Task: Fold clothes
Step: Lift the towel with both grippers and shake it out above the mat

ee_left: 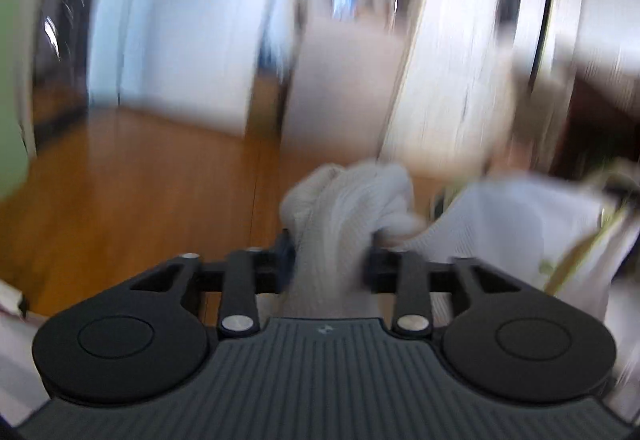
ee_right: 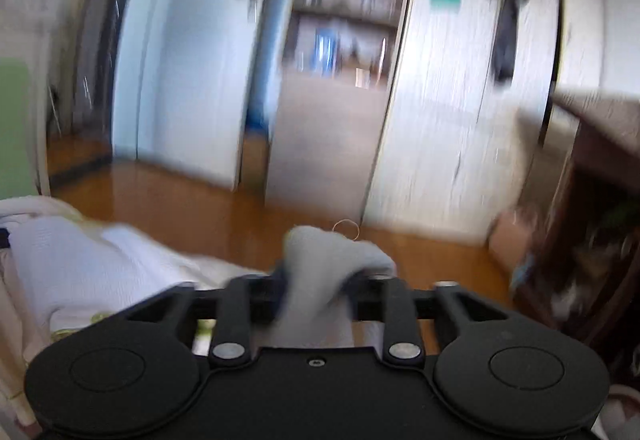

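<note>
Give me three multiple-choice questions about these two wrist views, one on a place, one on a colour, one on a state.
1. Where does the white cloth sit in the left wrist view?
A between the left gripper fingers
B flat on the floor
C on a shelf

2. What colour is the floor?
A grey
B orange-brown
C green

3. How does the right gripper stand?
A bare and wide open
B out of view
C with bunched cloth between its fingers

Answers: 1 A, fabric bulges up between the fingers; 2 B, glossy wood tone; 3 C, cloth fills the gap.
</note>
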Tool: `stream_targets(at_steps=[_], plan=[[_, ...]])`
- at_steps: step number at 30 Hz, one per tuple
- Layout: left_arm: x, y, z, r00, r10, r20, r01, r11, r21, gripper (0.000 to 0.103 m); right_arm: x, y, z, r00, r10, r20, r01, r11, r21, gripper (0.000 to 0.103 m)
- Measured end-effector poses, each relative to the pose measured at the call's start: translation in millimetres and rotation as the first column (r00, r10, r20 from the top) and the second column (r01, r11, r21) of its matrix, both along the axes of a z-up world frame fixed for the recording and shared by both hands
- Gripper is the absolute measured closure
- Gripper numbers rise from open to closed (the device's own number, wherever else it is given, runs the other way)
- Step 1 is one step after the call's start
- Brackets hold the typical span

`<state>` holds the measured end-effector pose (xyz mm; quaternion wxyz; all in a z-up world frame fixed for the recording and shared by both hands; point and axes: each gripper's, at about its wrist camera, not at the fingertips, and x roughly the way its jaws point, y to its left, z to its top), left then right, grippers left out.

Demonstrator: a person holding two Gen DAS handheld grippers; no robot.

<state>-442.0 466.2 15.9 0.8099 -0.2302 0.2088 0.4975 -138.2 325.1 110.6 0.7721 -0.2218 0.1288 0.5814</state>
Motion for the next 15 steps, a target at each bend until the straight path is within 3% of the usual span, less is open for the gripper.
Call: stream_targets(at_steps=[2,5,7,10,12,15], plan=[[21.5,37.7,-65.2,0.991,-0.006,-0.134,-0.016,0.986,-0.164,0.059,7.1,14.3,-48.0,0.997,-0.032,-0.072,0.027,0.997,-0.072,0.061],[22.7,51.4,-137.9,0.997,-0.018,-0.079,-0.006,0.955,-0.296,0.061,19.2,26.4,-126.2,0.964,-0.151,-0.220,0.110,0.976,-0.187,0.060],[24.5,55.2,-155.6,0.997,-0.025,-0.076,-0.003,0.935,-0.353,0.061,13.6,22.7,-163.6,0.959,-0.148,-0.242,0.080,0.960,-0.269,0.060],[31.9,58.7,-146.2,0.987,-0.046,-0.152,0.006,0.967,-0.255,0.051,3.9,5.6,-196.3,0.970,-0.126,-0.210,0.052,0.945,-0.324,0.060],[29.4,53.6,-145.4,0.980,-0.015,-0.198,-0.019,0.985,-0.171,0.039,11.2,-11.2,-206.5,0.945,-0.164,-0.284,0.064,0.942,-0.329,0.059],[29.8,63.9,-157.5,0.991,-0.020,-0.135,-0.015,0.967,-0.253,0.039,23.6,-32.8,-214.7,0.878,-0.230,-0.420,0.089,0.940,-0.328,0.059]])
